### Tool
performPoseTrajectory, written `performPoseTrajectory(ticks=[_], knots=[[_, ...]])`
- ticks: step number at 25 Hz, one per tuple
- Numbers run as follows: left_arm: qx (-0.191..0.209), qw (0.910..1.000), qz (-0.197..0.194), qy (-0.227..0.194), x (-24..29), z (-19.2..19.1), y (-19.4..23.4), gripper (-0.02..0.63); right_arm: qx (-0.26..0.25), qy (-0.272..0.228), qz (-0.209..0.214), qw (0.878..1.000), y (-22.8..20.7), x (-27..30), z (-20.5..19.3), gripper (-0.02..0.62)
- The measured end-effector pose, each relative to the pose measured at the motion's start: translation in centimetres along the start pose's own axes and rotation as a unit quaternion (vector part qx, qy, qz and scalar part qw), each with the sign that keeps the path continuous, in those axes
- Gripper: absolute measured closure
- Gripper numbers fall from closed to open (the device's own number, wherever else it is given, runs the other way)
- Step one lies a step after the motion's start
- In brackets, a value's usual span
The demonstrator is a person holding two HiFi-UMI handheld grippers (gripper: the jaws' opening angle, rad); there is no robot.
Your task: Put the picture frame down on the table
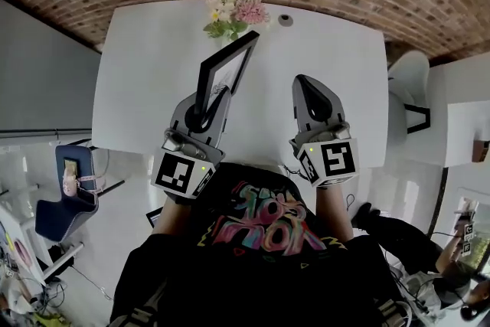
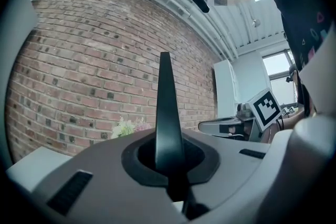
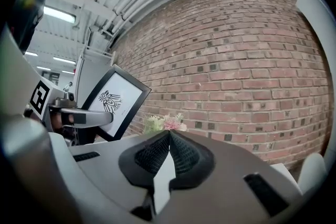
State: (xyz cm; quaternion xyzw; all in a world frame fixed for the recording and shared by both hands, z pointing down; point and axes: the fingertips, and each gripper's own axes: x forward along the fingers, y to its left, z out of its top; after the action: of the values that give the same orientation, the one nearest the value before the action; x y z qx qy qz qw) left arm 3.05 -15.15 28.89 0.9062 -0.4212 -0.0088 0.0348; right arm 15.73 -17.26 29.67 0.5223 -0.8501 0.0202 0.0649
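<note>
One picture frame (image 1: 227, 73) was the thing that mattered. As far as I could judge, it was up off the white table (image 1: 145, 73), held by its lower edge. In the head view it sat a little to 11 o'clock of the table's middle, and its top corner leaned toward 1 o'clock. The frame was black, with a white sheet and a dark bird-like drawing on it, which showed well in the right gripper view.

The left gripper (image 1: 205, 114) had its two jaws pressed tight on the thin edge of the frame. In the left gripper view that edge stood straight up between them like a dark blade. Holding it low down probably left most of the frame free, so it could be laid flat.

The right gripper (image 1: 308, 88) was at 3 o'clock of the left one, near it but not touching it or the frame. Its jaws were pressed together with nothing between them, so it looked as if it was just waiting.

A bunch of flowers (image 1: 236, 10) stood at the table's far edge, at 12 o'clock, just past the frame's top corner. A small round thing (image 1: 285, 20) lay at 3 o'clock of them. Lots of white table showed at 9 o'clock and at 3 o'clock of the frame, so I think there was room to put it down. The flowers were the thing to watch, since the frame leaned their way.
</note>
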Motion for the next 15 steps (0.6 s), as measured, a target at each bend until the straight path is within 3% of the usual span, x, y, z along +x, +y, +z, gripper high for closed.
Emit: performPoseTrajectory(ticks=[5,15], knots=[[-0.003,0.9999,-0.001,0.014,0.9,-0.6,1.2,0.576,-0.003,0.006,0.017,1.0,0.2,2.3,0.0,0.574],[-0.005,0.9995,-0.023,0.019,1.5,-1.1,2.0,0.577,0.005,0.011,0.01,1.0,0.8,3.5,-0.3,0.574]])
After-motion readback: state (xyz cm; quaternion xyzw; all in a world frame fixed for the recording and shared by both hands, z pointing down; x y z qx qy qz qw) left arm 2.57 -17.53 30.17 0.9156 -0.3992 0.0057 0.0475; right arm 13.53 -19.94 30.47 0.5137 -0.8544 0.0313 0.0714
